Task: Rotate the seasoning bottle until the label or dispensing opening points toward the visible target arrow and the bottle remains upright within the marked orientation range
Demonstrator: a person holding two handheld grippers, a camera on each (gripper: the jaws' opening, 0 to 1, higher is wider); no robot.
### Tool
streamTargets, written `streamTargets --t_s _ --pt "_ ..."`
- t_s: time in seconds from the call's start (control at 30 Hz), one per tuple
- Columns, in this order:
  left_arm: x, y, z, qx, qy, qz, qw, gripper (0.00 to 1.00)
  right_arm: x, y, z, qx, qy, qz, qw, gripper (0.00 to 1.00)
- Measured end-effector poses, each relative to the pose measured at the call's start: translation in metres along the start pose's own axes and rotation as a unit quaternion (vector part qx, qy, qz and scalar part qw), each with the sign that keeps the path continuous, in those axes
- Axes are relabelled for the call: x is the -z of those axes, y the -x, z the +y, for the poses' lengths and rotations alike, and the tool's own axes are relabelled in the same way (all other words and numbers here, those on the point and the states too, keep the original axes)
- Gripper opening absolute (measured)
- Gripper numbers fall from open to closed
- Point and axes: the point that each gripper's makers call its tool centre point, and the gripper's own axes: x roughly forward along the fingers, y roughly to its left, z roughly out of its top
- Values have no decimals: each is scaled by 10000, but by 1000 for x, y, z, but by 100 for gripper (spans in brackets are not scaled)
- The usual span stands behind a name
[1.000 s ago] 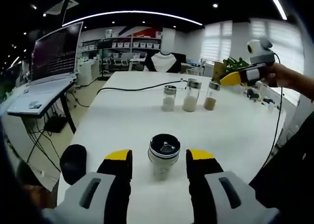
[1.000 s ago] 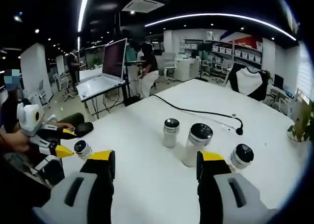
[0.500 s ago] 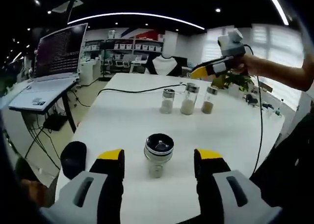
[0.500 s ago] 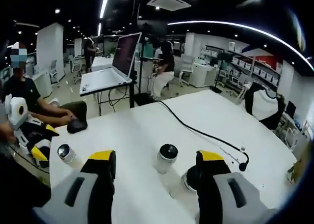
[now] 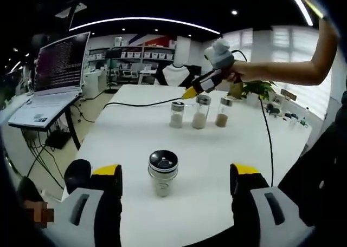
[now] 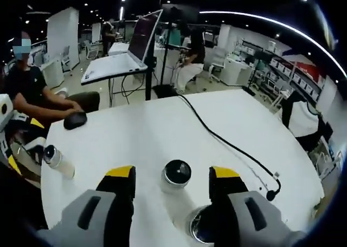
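Observation:
A seasoning bottle (image 5: 163, 173) with a black lid and pale contents stands upright on the white table (image 5: 135, 133), just ahead of my left gripper (image 5: 175, 171). Its jaws are spread wide, open and not touching the bottle. Three more bottles stand in a row at the far side: left (image 5: 177, 114), middle (image 5: 200, 111), right (image 5: 222, 112). My right gripper (image 5: 191, 92) hovers over that row, held by a hand (image 5: 238, 71). In the right gripper view my right gripper (image 6: 172, 174) is open, with the left bottle's black lid (image 6: 177, 175) between its yellow tips. The near bottle (image 6: 56, 160) stands by my left gripper (image 6: 24, 144).
A black mouse (image 5: 76, 172) lies at the table's near-left corner. A black cable (image 6: 227, 144) runs across the far part of the table. An open laptop (image 5: 54, 79) sits on a side stand to the left. A seated person (image 6: 32, 92) is beside the table.
My left gripper's jaws have spread wider and drawn back a little from the near bottle. My right gripper has moved along the far row until the left bottle lies between its tips.

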Motion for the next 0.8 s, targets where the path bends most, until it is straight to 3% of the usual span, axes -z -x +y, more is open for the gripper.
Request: streamTargets --t_s 0.2,0.37,0.5,0.57,0.8 --pt "2 8 -1 -66 52 -14 10000 93 5 -23 -6 -90 30 242 9997 45" --pt "5 13 -2 -82 63 8 9999 94 21 -37 -3 -248 -45 559 9981 44" --pt "4 17 -2 -119 98 -41 9999 96 19 -49 -11 -249 -12 573 9980 43" --pt "5 18 -3 -110 102 -30 9999 96 19 -49 -7 -259 -37 590 9979 39" --pt "8 22 -2 -174 125 29 9998 95 31 -57 1 -406 208 930 9946 39"
